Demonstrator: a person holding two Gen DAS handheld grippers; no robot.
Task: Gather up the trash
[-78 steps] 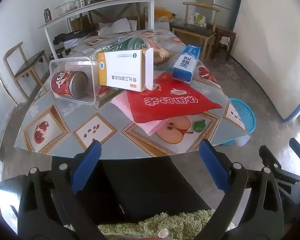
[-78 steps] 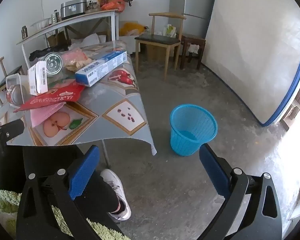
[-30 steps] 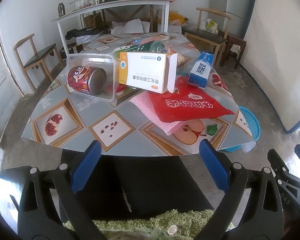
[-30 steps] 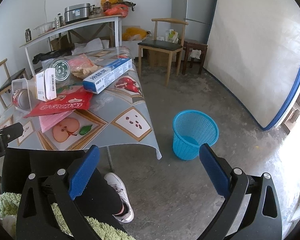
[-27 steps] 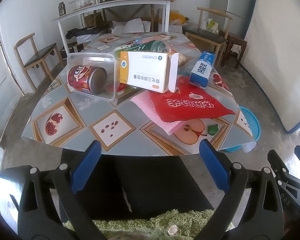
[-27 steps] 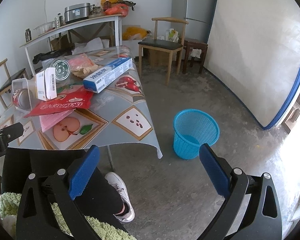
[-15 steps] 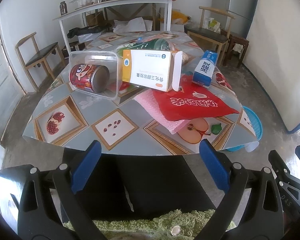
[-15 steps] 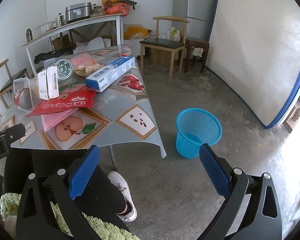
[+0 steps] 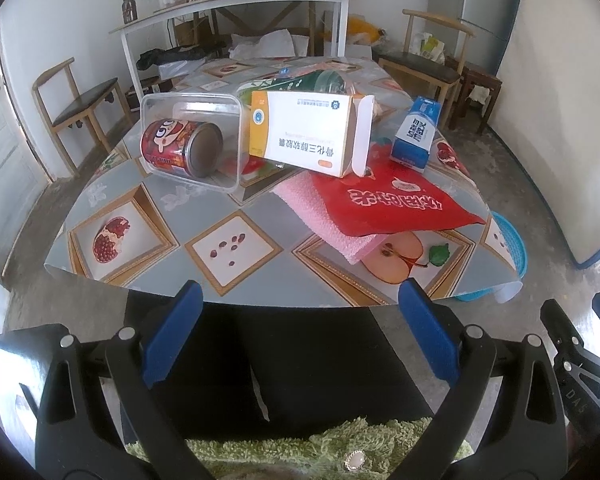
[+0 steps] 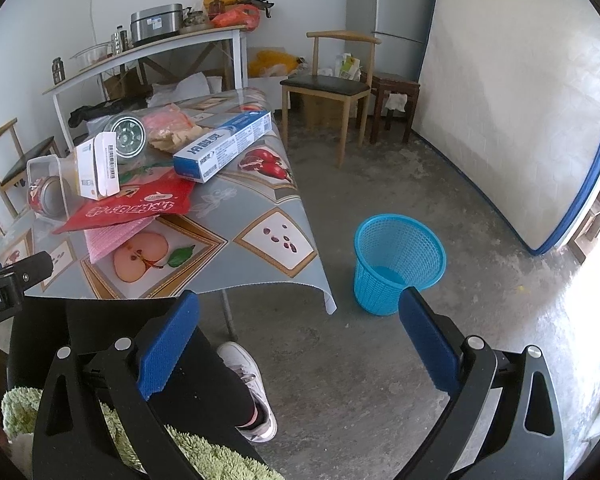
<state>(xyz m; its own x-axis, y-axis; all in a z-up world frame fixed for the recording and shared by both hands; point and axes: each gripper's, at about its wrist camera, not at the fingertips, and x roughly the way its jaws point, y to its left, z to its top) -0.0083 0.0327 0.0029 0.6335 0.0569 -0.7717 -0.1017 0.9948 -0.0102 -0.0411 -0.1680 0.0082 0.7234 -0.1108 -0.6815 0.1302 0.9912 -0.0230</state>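
We see our right gripper (image 10: 298, 336) with its blue pads spread wide and nothing between them, held low over the concrete floor (image 10: 440, 200). Ahead and right stands a blue basket (image 10: 398, 264) on the floor, near the table's (image 10: 260, 208) corner. On the table lie a red bag (image 10: 136, 208) over a pink sheet (image 10: 108, 240), a white box (image 10: 98, 166) standing on end, a long blue box (image 10: 222, 146), and a can (image 10: 46, 196) inside a clear tub (image 10: 40, 166). A white shoe (image 10: 248, 384) shows below the table edge.
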